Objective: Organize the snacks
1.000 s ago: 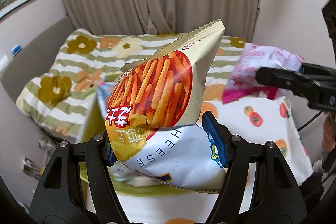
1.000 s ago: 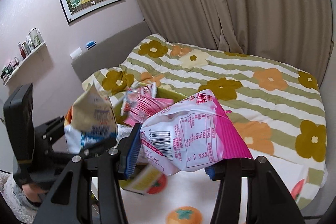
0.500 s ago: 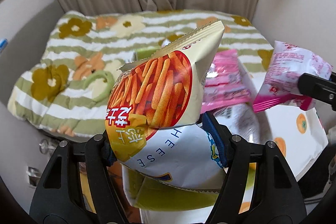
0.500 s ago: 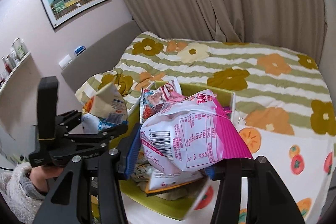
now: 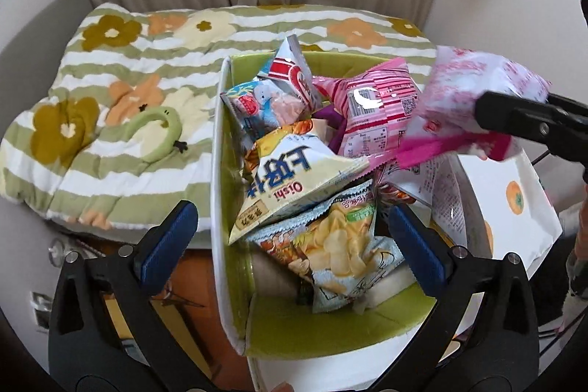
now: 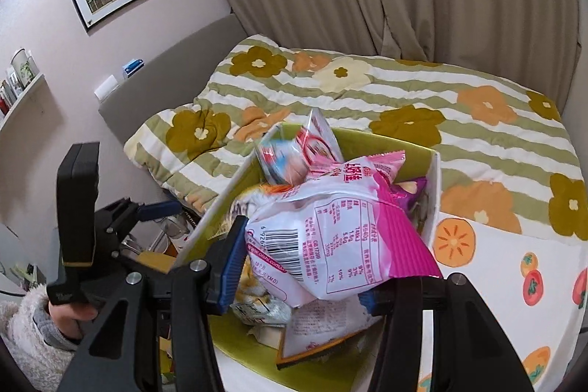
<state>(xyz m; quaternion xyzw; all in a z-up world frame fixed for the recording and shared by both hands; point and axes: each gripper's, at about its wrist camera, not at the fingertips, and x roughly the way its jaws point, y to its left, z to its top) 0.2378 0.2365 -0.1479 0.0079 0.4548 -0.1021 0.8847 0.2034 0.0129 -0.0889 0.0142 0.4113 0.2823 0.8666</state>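
The left gripper point(image 5: 294, 237) is opening wide over the green box point(image 5: 235, 281) — nothing between its jaws, snack bags piled below. The right gripper point(image 6: 301, 267) clamps a pink-and-white bag point(image 6: 330, 241) above the box — blurred, perhaps clear of the pile.

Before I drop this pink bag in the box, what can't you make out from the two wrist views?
- Box floor: both views, buried under snack bags.
- Pink bag front: right wrist view shows only its back label; left wrist view blurs it.
- Box's near corner: left wrist view, cut off by the bottom edge and the left gripper, whose fingers are opening with nothing between them.
- Right gripper right finger's pad: hidden behind the bag.
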